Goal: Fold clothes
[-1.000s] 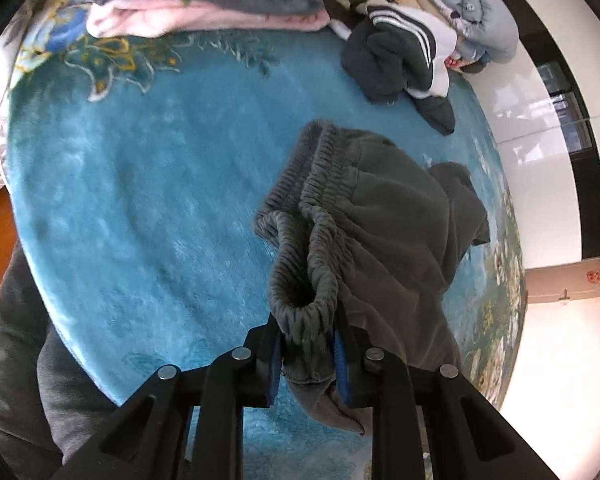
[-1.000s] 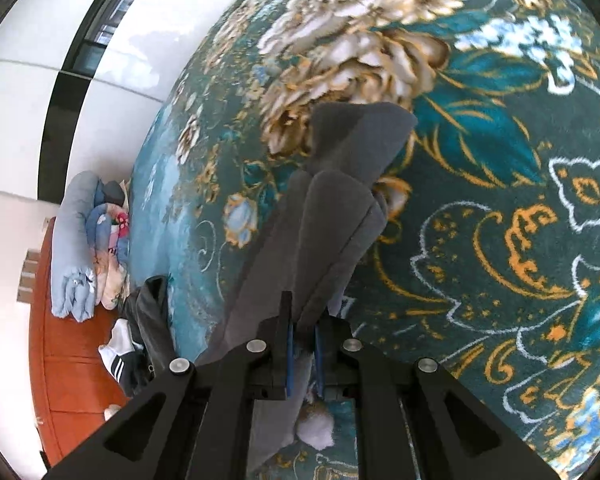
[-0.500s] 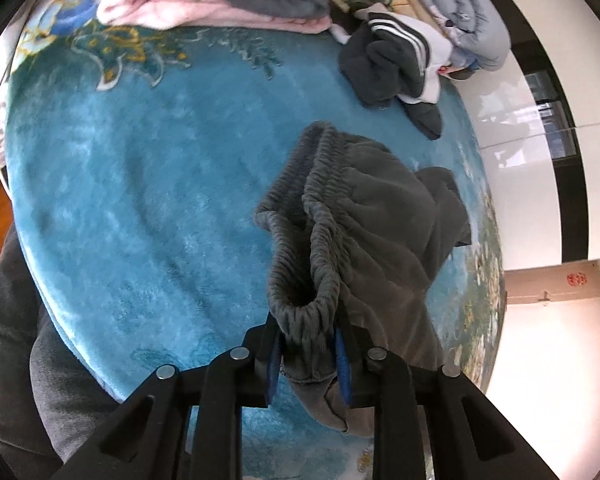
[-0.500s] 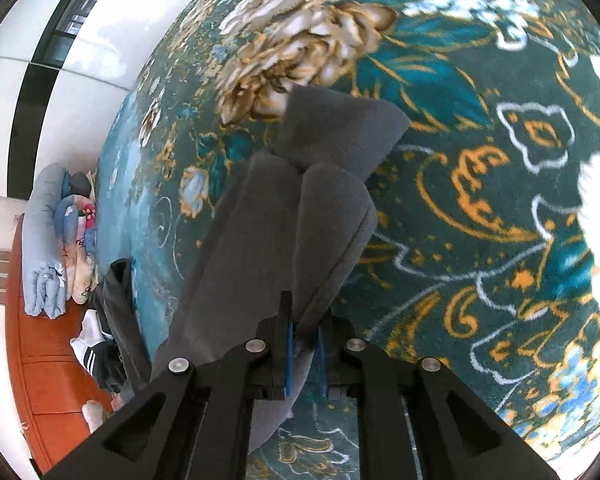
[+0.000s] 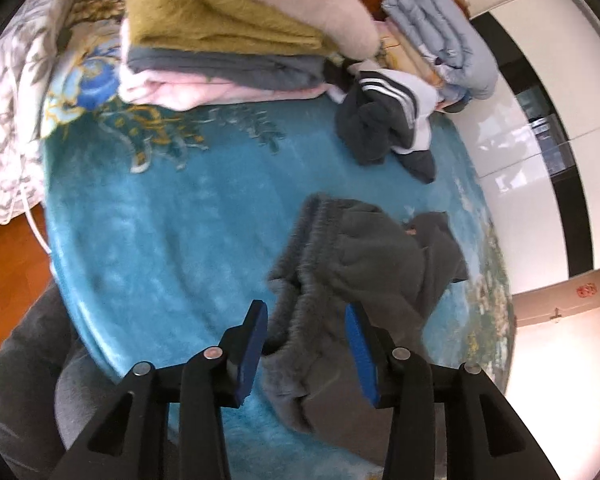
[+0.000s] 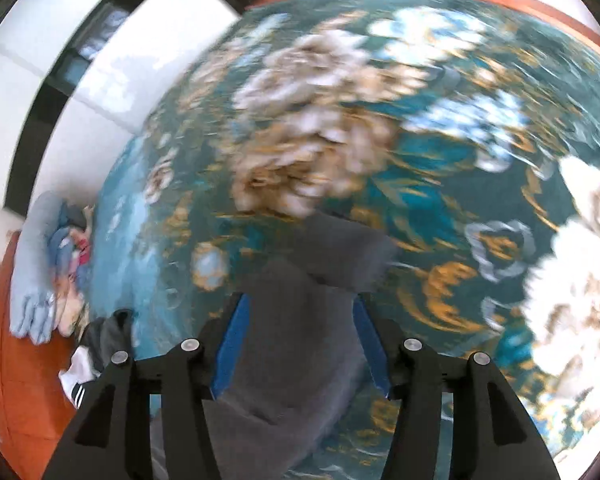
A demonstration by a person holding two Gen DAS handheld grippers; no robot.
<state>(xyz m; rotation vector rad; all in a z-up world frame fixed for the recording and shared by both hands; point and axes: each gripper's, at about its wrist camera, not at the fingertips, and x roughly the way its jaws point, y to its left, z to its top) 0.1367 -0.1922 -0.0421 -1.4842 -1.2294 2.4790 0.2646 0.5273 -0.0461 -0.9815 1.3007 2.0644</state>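
Note:
A pair of dark grey sweatpants point(image 5: 360, 280) lies bunched on the blue floral blanket point(image 5: 172, 232). Its elastic waistband runs between the fingers of my left gripper point(image 5: 306, 336), which is open around it and not clamping. In the right wrist view the pant legs point(image 6: 300, 320) lie folded on the blanket's flowered part point(image 6: 340, 120). My right gripper point(image 6: 298, 336) is open, its blue pads on either side of the cloth. The right view is motion-blurred.
A stack of folded clothes point(image 5: 228, 52) sits at the far edge, topped by an olive and a pink piece. A dark striped garment point(image 5: 384, 120) lies crumpled beside it. A folded light blue quilt point(image 5: 440, 32) lies at the back right. A person's grey-clad leg point(image 5: 32, 380) is at lower left.
Both grippers have opened and let go of the sweatpants. The pants have dropped onto the blanket. Both cameras have swung, and the right view is blurred.

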